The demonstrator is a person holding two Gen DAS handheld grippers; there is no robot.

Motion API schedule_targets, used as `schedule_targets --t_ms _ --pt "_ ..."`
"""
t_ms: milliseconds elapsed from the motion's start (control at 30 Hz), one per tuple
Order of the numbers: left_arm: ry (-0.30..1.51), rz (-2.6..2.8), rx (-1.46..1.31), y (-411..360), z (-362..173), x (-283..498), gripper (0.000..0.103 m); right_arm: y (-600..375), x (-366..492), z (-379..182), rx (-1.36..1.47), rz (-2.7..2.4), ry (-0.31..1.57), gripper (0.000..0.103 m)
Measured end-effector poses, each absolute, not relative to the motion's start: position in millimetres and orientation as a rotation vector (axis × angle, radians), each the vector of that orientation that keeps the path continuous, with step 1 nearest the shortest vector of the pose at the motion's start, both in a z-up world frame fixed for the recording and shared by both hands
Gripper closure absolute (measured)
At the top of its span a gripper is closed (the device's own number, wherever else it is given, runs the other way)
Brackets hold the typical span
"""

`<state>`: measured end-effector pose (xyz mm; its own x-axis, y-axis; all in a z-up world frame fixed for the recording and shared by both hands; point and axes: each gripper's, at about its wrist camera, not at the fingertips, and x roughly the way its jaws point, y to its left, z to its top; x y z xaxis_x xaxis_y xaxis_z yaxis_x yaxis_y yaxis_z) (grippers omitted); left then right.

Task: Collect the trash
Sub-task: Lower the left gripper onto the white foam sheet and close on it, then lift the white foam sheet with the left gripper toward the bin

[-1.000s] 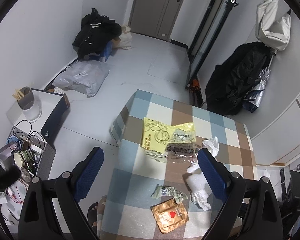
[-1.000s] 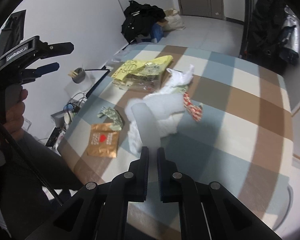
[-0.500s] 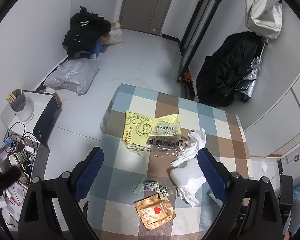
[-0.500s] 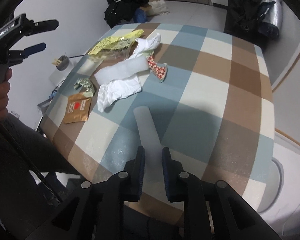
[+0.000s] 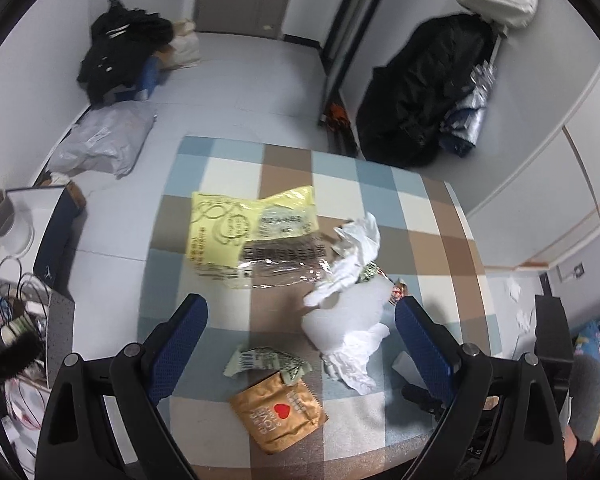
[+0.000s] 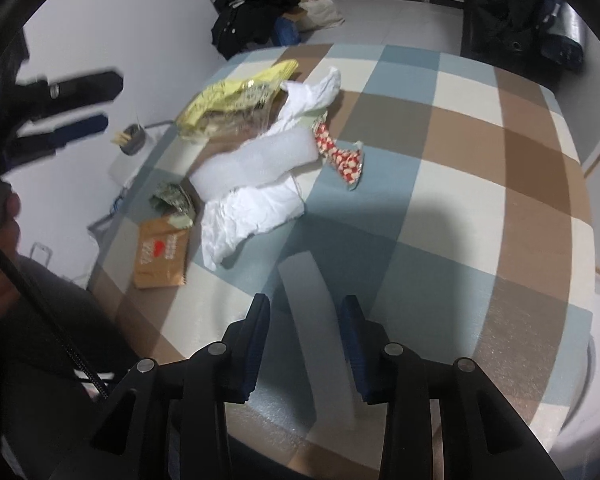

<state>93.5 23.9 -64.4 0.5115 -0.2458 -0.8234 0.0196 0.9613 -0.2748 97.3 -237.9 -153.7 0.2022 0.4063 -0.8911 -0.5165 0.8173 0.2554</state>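
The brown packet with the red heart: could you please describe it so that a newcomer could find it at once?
Look at the checked tablecloth and go to the edge nearest the left gripper. There, just beyond a crumpled green wrapper, the brown packet lies flat. It is the only tan foil piece, with a red heart printed on it.

The left gripper [image 5: 300, 316] is hanging over the checked desk [image 5: 440, 216] with its jaws standing wide apart, nothing between them. Below it, a brown packet with a red heart [image 5: 278, 416] is lying near the desk's front edge, touching a crumpled green wrapper [image 5: 266, 360]. Just beside them, white tissue [image 5: 352, 356] is sitting bunched against a pale foam piece [image 5: 352, 312]. Farther back, a yellow bag [image 5: 236, 224] is overlapping a clear printed wrapper [image 5: 284, 264].
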Motion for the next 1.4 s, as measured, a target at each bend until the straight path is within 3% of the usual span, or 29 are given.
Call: schedule_targets --t_ms 67,233,700,867,1067,1400 --pt "1.033 -0.185 -0.217 16.5 -66.1 97.0 0.010 -237.1 94.8 -151.8 -0.130 0.644 1.183 0.079" --pt "1.061 -0.212 -0.173 1.6 -75.2 106.7 0.010 -249.1 99.0 -150.9 -0.069 0.657 1.192 0.091" --pt "1.229 -0.264 -0.045 -38.6 -115.8 126.1 0.011 -294.5 111.5 -128.9 0.111 0.652 1.103 0.094" --pt "1.249 -0.269 -0.008 -45.3 -123.0 128.1 0.029 -306.1 118.2 -131.2 0.144 0.639 1.103 0.094" --pt "1.248 -0.284 0.032 -47.8 -122.8 125.1 0.064 -317.1 116.2 -127.6 0.170 0.640 1.087 0.094" --pt "1.219 -0.304 0.042 -52.2 -113.5 115.8 0.067 -321.2 113.5 -123.1 0.169 0.629 1.063 0.094"
